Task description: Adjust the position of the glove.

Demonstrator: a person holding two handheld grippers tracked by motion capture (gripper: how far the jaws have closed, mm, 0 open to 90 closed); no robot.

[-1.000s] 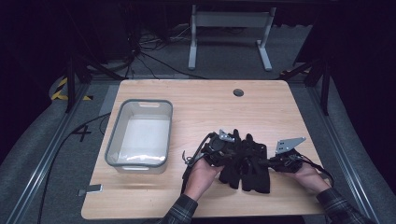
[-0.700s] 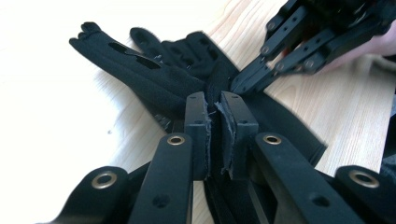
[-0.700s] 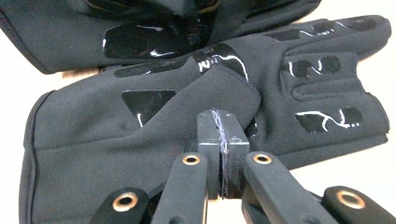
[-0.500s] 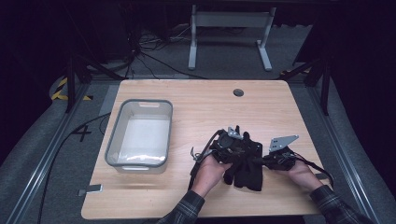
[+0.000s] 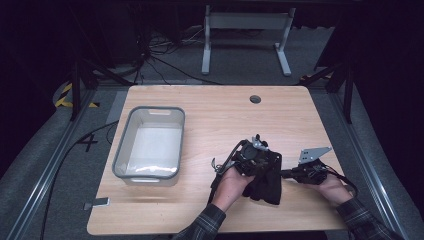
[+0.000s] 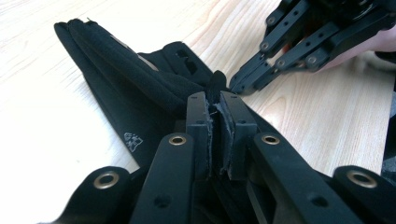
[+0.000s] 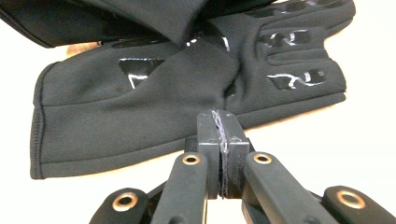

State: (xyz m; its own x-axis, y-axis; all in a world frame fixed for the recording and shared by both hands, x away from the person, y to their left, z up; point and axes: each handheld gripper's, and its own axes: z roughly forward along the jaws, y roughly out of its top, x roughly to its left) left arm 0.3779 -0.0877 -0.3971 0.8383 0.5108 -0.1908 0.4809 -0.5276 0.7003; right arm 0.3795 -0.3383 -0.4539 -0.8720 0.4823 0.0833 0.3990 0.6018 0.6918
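A black glove [image 5: 266, 184] lies on the wooden table [image 5: 210, 115], bunched between both hands. My left gripper [image 5: 260, 161] sits on its upper part, and in the left gripper view my left gripper [image 6: 216, 100] is shut on a fold of the glove [image 6: 140, 79]. My right gripper [image 5: 286, 174] reaches in from the right. In the right gripper view my right gripper [image 7: 219, 116] is shut on the tip of the thumb of the glove [image 7: 116, 112], whose palm side with glossy grip patches faces up. The right gripper [image 6: 243, 84] also shows close beyond my left jaws.
A grey plastic bin [image 5: 152, 108] stands on the left part of the table, with nothing visible inside it. A round cable hole [image 5: 255, 99] sits near the far edge. A metal frame [image 5: 245, 30] stands on the floor behind the table.
My left hand has slid to the right with the glove fabric, closer to the right gripper. The glove now lies more bunched and narrower. The right hand has stayed in place.
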